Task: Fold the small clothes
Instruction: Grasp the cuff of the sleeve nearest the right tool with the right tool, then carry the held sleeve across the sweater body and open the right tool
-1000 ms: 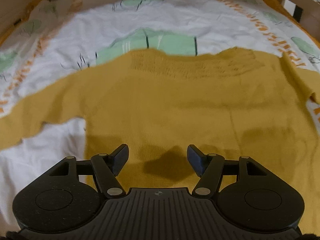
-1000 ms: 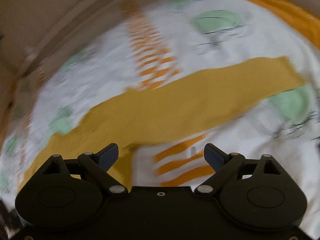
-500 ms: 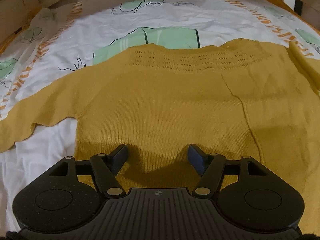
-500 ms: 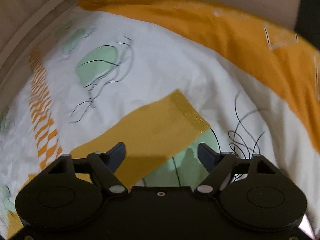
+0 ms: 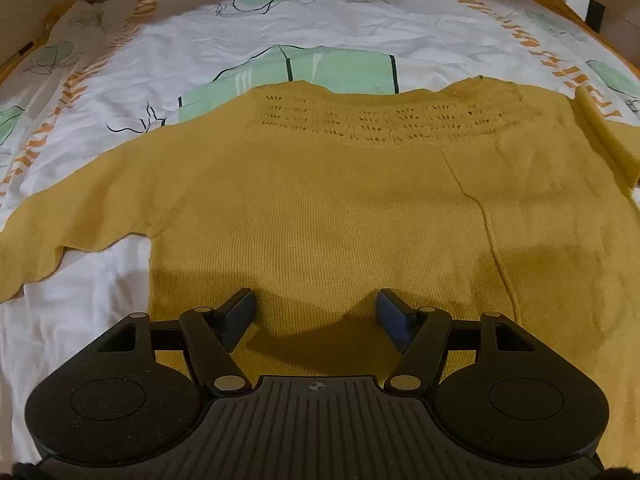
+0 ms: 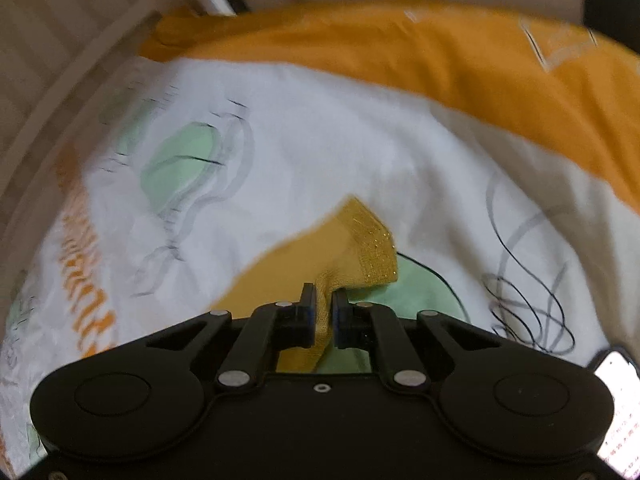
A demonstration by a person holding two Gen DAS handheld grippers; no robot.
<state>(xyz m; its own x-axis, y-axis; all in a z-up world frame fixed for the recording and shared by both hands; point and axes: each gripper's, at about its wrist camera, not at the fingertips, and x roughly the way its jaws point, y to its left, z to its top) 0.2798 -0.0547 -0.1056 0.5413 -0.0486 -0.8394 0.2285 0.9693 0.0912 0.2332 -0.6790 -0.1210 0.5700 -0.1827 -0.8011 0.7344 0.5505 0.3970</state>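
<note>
A mustard knit sweater (image 5: pixel 320 208) lies spread flat on the bed's patterned sheet (image 5: pixel 280 32). The left tongs (image 5: pixel 316 314) hover over its lower hem, fingers wide apart. Over at the sleeve end, the right tongs (image 6: pixel 323 316) are pinched together on the ribbed cuff (image 6: pixel 370 248), bunching it slightly.

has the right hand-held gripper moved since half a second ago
Yes. The right hand-held gripper has closed in on the sweater's sleeve cuff and shut on it, over the green patch of the bedsheet.
</note>
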